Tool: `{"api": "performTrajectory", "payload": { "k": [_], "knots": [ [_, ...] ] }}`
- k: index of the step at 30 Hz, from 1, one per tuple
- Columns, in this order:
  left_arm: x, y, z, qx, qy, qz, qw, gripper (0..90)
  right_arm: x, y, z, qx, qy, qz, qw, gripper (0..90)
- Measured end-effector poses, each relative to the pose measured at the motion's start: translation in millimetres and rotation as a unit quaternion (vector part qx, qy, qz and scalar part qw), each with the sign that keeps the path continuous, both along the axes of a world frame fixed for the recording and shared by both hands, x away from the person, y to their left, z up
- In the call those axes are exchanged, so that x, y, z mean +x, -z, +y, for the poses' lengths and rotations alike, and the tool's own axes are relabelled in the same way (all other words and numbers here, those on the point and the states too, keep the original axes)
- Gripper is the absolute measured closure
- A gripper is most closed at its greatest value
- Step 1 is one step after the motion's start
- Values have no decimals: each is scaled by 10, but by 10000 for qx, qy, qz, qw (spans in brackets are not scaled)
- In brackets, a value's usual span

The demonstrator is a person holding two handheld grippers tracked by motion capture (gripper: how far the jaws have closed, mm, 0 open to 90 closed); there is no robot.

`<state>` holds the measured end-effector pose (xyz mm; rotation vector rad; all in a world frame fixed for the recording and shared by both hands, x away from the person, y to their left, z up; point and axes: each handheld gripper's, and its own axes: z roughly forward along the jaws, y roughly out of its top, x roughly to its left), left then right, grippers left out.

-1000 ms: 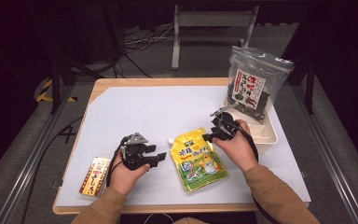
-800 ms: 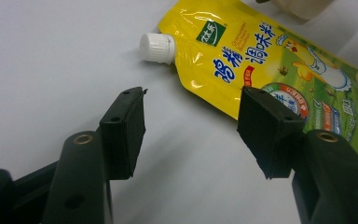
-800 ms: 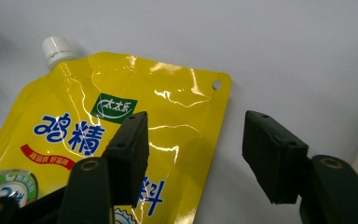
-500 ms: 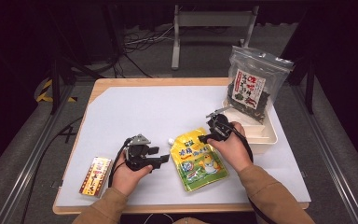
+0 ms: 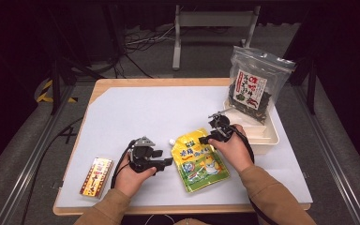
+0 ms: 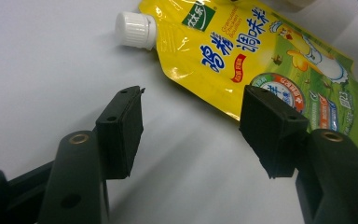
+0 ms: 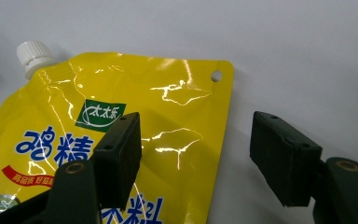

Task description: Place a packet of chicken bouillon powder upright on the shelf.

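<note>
Pouch [image 5: 198, 159] lies flat on the table [image 5: 136, 112] between both grippers, cap toward far-left, with the right gripper [image 5: 208, 138], jaws just opened wide and empty, over its top edge, nearer than the left gripper [image 5: 168, 162], also open.

The yellow pouch [image 6: 242, 56] carries the clearest print: a green badge at its 12 o'clock end, just beside the white cap [image 6: 135, 30], bears white characters that read 太太乐, with small slanted Latin lettering next to it that looks like "Granulated Chicken Bouillon" but is too fine to be sure. Below run large blue characters, 鸡精调味料, with a small red seal of white characters too tiny to read. The dark bag [image 5: 255, 86] at 1 o'clock on the table has a white label with red and black characters, illegible. The small box [image 5: 96, 176] at 8 o'clock shows red lettering, also illegible
</note>
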<state>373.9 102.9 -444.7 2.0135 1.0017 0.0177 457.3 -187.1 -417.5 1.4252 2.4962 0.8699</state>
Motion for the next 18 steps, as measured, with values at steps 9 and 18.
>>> {"api": "performTrajectory", "payload": {
  "k": [9,18],
  "knots": [
    [-5,65,-65,174,146,38,9997,410,2,34,24,149,-74,261,9995,377],
    [-11,92,-103,209,269,-169,9993,429,-32,-9,35,120,-132,194,9997,499]
  ]
}}
